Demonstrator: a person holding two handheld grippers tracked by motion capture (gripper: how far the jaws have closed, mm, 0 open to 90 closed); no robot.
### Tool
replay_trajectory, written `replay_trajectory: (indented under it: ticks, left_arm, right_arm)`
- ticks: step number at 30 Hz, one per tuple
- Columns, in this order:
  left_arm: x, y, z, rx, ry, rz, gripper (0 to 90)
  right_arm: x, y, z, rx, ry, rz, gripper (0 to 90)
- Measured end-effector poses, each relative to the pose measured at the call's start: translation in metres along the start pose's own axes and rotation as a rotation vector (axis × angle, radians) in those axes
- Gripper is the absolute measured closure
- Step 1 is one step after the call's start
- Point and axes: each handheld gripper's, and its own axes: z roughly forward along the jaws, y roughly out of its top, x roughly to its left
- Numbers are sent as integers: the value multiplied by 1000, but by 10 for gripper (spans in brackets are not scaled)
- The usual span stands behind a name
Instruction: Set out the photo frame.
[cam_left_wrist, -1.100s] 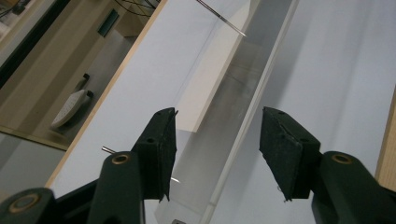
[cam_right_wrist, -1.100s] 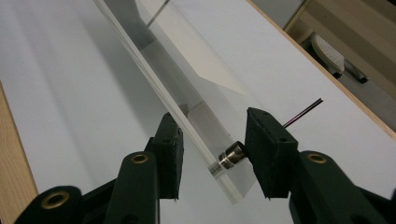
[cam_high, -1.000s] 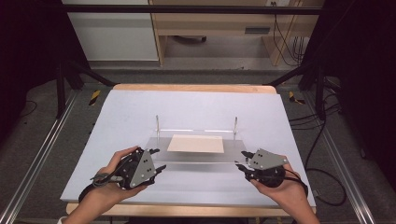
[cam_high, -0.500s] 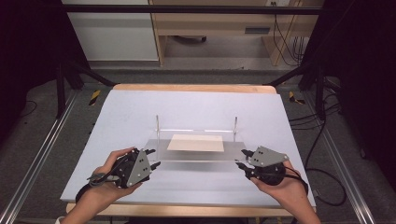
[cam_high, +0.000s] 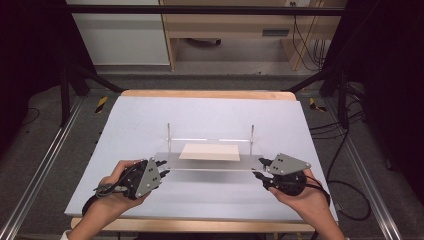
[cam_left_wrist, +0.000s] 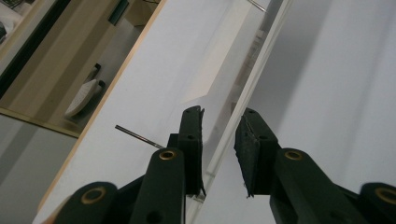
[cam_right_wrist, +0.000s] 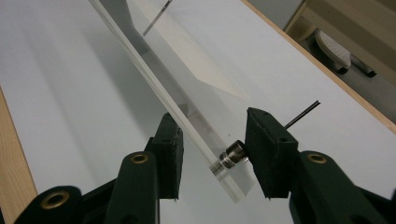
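Table (cam_high: 150, 125): wide, covered by a pale grey-white sheet, with a wooden edge showing along its far and near sides. Floor and metal rails lie around it.

Clear acrylic stand (cam_high: 210, 161): a transparent base plate lying flat near the middle of the table, towards the person's side, long axis running left to right. Two thin metal rods rise from it, one towards each end, with a clear bar spanning between them. In the left gripper view the plate's near edge (cam_left_wrist: 243, 100) runs away up the frame; in the right gripper view a small metal fitting shows at the plate's end.

Beige card (cam_high: 209, 151): a flat pale sheet resting on the plate, between the two rods.

Left gripper (cam_high: 161, 169): held in the person's left hand at the plate's left end. Its jaws have just been closing and now straddle the plate's edge; in the left gripper view (cam_left_wrist: 219, 140) a narrow gap remains on each side, so the pads do not yet press on it.

Right gripper (cam_high: 261, 169): held in the right hand at the plate's right end. In the right gripper view (cam_right_wrist: 212, 140) the jaws stand apart on either side of the plate end; the right pad sits against the metal fitting, the left pad clear of the plate.
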Motion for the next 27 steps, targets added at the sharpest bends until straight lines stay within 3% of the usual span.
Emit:
replay_trajectory:
  ticks: [4, 16, 19, 27]
  left_arm:
    - [2, 5, 0, 24, 7, 17, 731]
    - [13, 10, 0, 30, -14, -5, 732]
    - [16, 12, 0, 30, -18, -9, 731]
    - [18, 13, 0, 27, -23, -17, 731]
  right_arm:
    - [-2, 0, 0, -7, 3, 8, 580]
    - [-7, -1, 1, -34, -26, 1, 480]
    - [-6, -4, 3, -16, -43, -22, 486]
    - [-11, -4, 3, -31, -69, -21, 589]
